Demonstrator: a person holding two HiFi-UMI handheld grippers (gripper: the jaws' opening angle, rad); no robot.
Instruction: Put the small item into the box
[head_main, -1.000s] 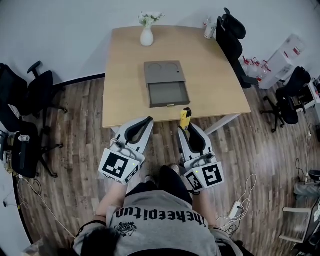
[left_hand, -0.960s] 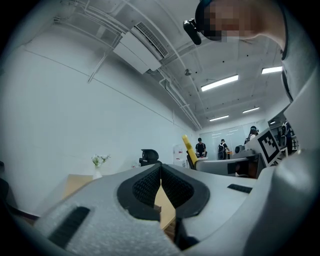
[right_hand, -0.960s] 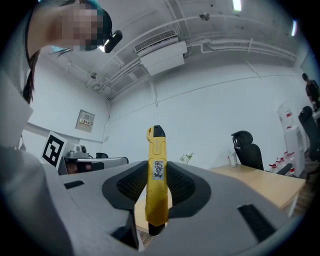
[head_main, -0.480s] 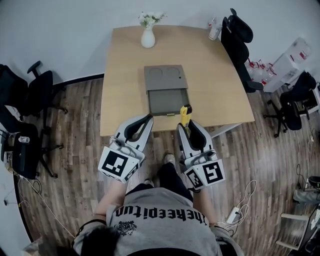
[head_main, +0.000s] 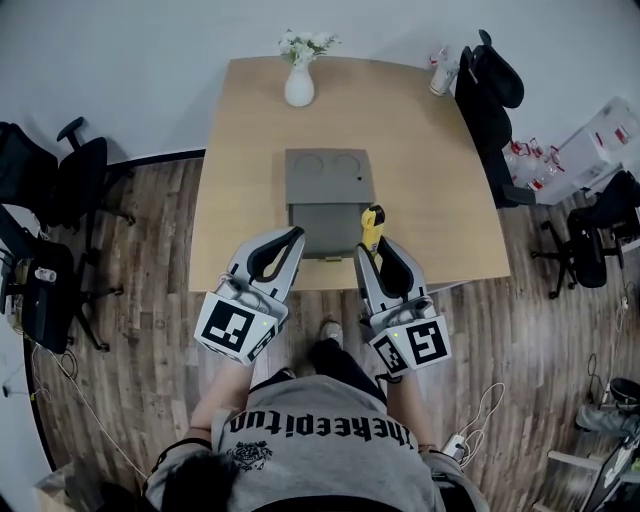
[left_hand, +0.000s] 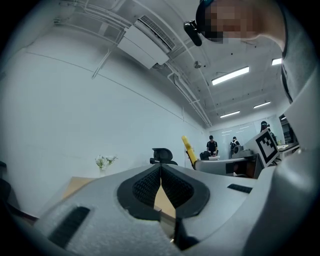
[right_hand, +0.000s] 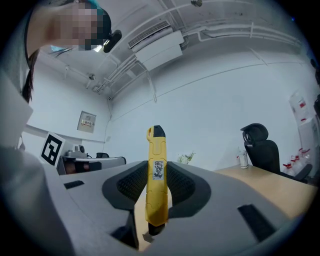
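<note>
A grey box (head_main: 328, 184) lies in the middle of the wooden table (head_main: 240, 150), its drawer pulled out toward me. My right gripper (head_main: 374, 243) is shut on a yellow utility knife (head_main: 371, 227), which stands upright between the jaws (right_hand: 156, 180) and sits over the drawer's right near corner. My left gripper (head_main: 290, 240) is shut with nothing in it, at the table's near edge left of the drawer; in the left gripper view (left_hand: 160, 172) its pads meet.
A white vase with flowers (head_main: 299, 80) stands at the table's far edge and a bottle (head_main: 440, 72) at its far right corner. Black office chairs (head_main: 493, 95) stand to the right and others (head_main: 60, 190) to the left on the wood floor.
Both grippers have moved forward toward the table. The knife, once short of the table's near edge, now sits over the drawer's right near corner.
</note>
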